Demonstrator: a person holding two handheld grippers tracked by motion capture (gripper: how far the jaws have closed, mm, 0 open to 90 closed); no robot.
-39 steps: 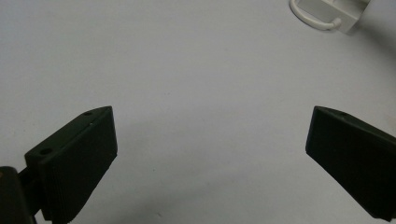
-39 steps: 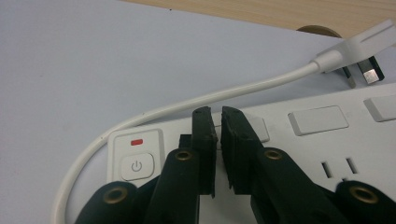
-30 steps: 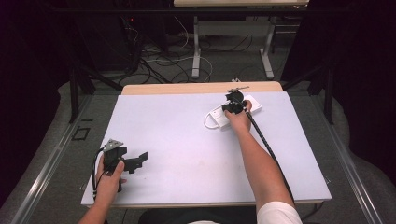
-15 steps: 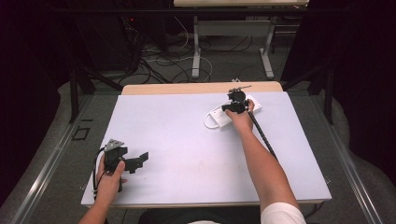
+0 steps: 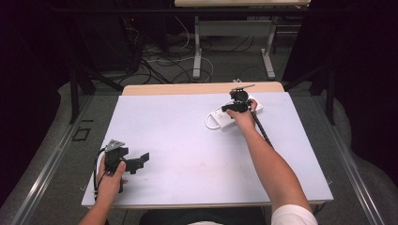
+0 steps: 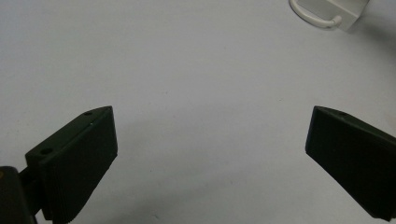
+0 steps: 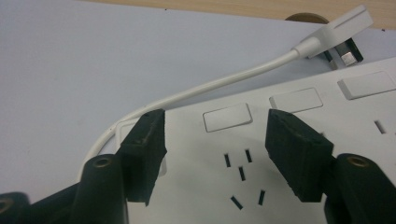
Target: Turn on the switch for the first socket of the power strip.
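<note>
A white power strip lies at the back right of the white table, its short white cable looping round to a flat plug. My right gripper points down at the strip. Its jaws have just been opening and now stand apart on either side of a rocker switch, gripping nothing. My left gripper rests near the front left corner, its jaws wide open over bare table. The strip's end lies far ahead of them.
A wooden table edge runs behind the white surface, with a round cable hole in it. Beyond it, desk legs and loose floor cables stand in the dark. The right gripper's black cable trails along the forearm.
</note>
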